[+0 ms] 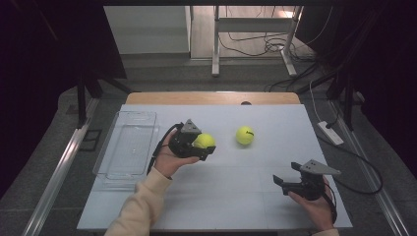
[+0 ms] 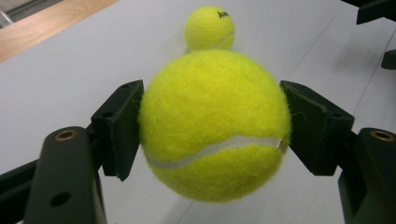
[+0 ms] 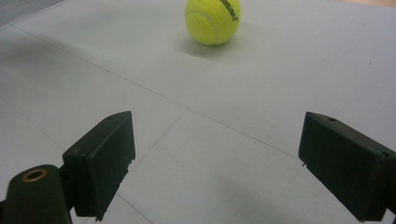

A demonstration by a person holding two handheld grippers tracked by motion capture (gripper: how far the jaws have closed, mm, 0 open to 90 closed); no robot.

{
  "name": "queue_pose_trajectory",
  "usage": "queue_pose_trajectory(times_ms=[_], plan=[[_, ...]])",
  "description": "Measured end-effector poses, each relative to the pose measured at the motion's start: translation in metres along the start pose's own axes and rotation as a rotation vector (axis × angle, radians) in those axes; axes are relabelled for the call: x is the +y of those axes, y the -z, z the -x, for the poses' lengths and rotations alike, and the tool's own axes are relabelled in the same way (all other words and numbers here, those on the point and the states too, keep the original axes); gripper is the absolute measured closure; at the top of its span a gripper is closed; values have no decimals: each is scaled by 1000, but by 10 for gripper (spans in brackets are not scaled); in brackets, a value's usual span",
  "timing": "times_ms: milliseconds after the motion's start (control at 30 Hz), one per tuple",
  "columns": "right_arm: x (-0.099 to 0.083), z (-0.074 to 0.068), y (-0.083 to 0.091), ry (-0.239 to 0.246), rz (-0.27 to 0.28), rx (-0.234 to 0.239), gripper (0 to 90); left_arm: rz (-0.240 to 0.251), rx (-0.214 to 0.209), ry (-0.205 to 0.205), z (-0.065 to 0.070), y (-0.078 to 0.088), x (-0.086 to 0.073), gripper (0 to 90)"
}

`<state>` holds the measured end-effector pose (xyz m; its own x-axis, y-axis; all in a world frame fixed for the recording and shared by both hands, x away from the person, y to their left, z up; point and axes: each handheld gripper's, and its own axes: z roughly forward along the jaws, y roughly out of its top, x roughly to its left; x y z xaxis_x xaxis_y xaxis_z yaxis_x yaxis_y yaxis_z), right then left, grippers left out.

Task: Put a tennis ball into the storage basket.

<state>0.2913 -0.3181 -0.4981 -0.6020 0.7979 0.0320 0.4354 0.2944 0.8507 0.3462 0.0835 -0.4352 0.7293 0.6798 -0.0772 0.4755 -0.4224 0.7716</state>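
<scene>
Left gripper view: the tennis ball (image 2: 214,126) sits clamped between your left gripper's (image 2: 212,128) two black jaws, one pad pressed into the felt on each side, white seam running across the lower front. It hangs clear of the white table (image 2: 70,79), with its shadow on the surface beneath. Beyond it, straight ahead, the second ball (image 2: 209,28) rests on the table with black lettering on its upper side.

High view: you hold the gripped ball (image 1: 203,141) over the middle of the table, left of centre, your left gripper (image 1: 199,146) pointing to the right. The second ball (image 1: 245,135) lies near it to the right, apart from it. A clear plastic tray (image 1: 129,147) lies near the table's left edge, just left of your left hand (image 1: 169,158).

Your right gripper (image 1: 279,182) is near the front right corner, well apart from both balls, pointing left. Right gripper view: its jaws stand wide apart with bare table between them (image 3: 215,163), and the second ball (image 3: 213,19) lies far ahead.
</scene>
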Motion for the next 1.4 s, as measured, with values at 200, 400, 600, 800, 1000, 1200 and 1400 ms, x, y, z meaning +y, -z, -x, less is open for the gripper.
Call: queue_pose_trajectory(times_ms=[200,400,600,800,1000,1200,1400], plan=[[0,-2,0,-1,-2,7,107,3,28,13,-8,9,-1,272],[-1,-1,1,-2,2,12,108,13,45,20,-14,16,-1,272],[-1,0,0,-6,5,14,109,15,63,38,-22,22,-2,272],[-1,0,-1,-3,2,16,109,23,77,56,-29,26,-4,271],[-1,0,-1,-5,1,18,109,31,92,79,-37,28,-5,271],[-1,0,-1,-5,0,18,108,29,108,89,-42,31,-5,272],[-1,0,-1,-2,-2,17,109,35,123,93,-45,35,-3,271]])
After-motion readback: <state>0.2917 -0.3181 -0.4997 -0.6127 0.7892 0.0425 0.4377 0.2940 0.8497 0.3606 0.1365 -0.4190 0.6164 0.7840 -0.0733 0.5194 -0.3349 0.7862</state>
